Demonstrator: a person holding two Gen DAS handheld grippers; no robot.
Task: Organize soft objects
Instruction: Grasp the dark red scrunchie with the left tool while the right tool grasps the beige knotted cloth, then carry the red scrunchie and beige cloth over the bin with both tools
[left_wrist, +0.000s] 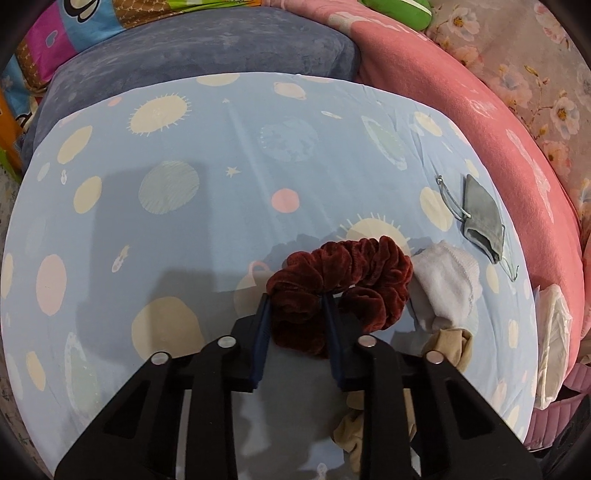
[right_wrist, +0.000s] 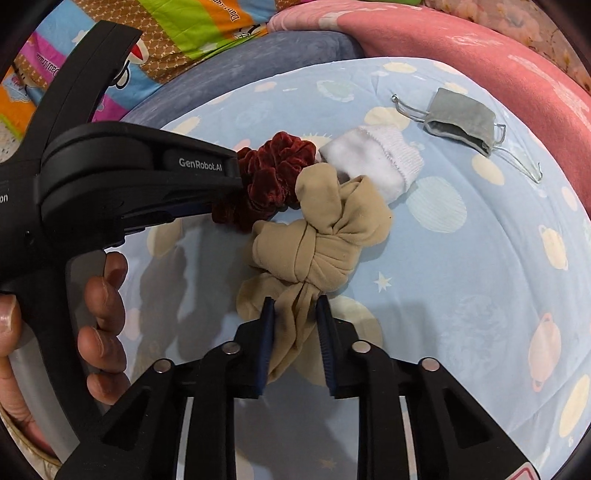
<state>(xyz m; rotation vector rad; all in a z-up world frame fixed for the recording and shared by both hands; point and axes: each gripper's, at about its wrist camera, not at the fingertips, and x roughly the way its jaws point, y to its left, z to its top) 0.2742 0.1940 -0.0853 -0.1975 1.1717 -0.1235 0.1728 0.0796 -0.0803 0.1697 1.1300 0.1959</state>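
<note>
A dark red velvet scrunchie (left_wrist: 343, 273) lies on the light blue planet-print sheet (left_wrist: 221, 166), and my left gripper (left_wrist: 295, 301) is shut on its near edge. To its right sits a white sock (left_wrist: 445, 284), with a grey drawstring pouch (left_wrist: 482, 218) farther right. In the right wrist view a knotted beige stocking (right_wrist: 325, 236) lies in front of the scrunchie (right_wrist: 273, 173) and the white sock (right_wrist: 373, 162). My right gripper (right_wrist: 293, 304) is shut on the stocking's near tail. The left gripper's body (right_wrist: 129, 177) reaches in from the left, held by a hand (right_wrist: 103, 314).
A grey-blue cushion (left_wrist: 207, 48) lies behind the sheet. A pink blanket (left_wrist: 461, 99) curves along the right side, with a green soft item (left_wrist: 399, 13) at the top. A colourful cartoon quilt (right_wrist: 166, 40) lies at the far left. The grey pouch (right_wrist: 461, 120) has loose cords.
</note>
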